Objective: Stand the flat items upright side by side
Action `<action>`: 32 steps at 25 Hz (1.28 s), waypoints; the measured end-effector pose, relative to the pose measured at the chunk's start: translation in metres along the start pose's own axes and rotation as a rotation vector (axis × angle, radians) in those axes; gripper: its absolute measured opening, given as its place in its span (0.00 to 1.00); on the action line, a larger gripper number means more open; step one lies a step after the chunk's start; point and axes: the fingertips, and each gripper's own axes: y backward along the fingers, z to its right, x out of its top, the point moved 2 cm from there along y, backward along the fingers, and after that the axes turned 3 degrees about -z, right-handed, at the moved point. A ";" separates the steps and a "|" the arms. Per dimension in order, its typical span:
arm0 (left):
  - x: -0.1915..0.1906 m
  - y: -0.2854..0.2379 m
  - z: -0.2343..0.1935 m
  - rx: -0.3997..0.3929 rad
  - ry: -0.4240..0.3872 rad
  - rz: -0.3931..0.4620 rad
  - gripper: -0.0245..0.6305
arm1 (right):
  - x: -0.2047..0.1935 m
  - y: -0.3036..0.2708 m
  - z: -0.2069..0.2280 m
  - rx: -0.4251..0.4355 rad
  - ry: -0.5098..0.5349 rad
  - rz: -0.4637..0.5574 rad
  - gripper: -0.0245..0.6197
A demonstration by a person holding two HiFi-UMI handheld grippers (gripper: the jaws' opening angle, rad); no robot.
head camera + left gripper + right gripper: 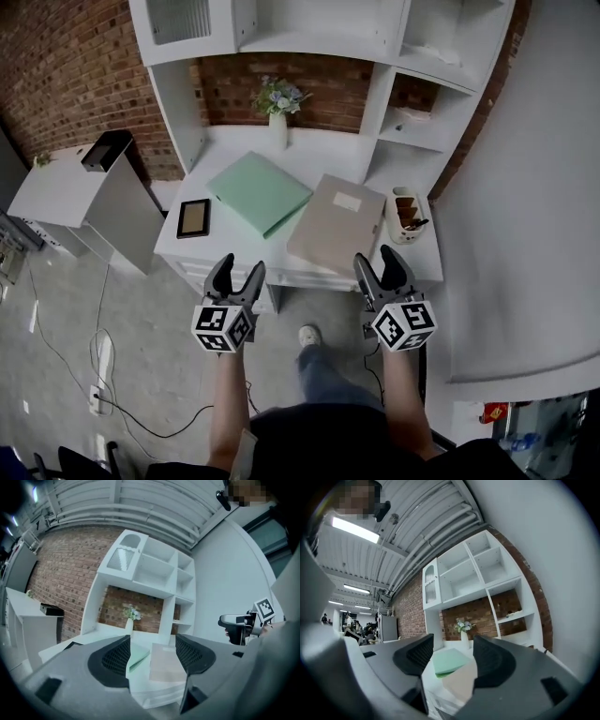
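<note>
Grippers hover short of the white desk's (319, 155) front edge, left gripper (240, 264) and right gripper (375, 255) both empty, jaws apart, likely poised to raise the green folder (259, 192) and beige folder (337, 223) lying flat on it.

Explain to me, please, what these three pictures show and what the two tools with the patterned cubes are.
No robot here: a person holds a hand-held left gripper and right gripper. One picture comes from a camera on the person's head, looking down; the other two from cameras riding on each gripper, looking between its jaws. Both grippers are open and hold nothing, short of the white desk. Flat on it lie a green folder, a beige folder and a small black-framed tablet.
</note>
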 end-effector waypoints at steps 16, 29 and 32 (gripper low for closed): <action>-0.015 -0.172 -0.114 0.244 0.060 -0.118 0.48 | -0.021 -0.258 0.082 0.174 -0.030 -0.233 0.42; -0.003 -0.201 -0.168 0.289 0.135 -0.180 0.48 | 0.003 -0.341 0.066 0.324 0.061 -0.310 0.42; 0.004 -0.207 -0.178 0.301 0.169 -0.179 0.48 | 0.008 -0.371 0.055 0.418 0.160 -0.394 0.42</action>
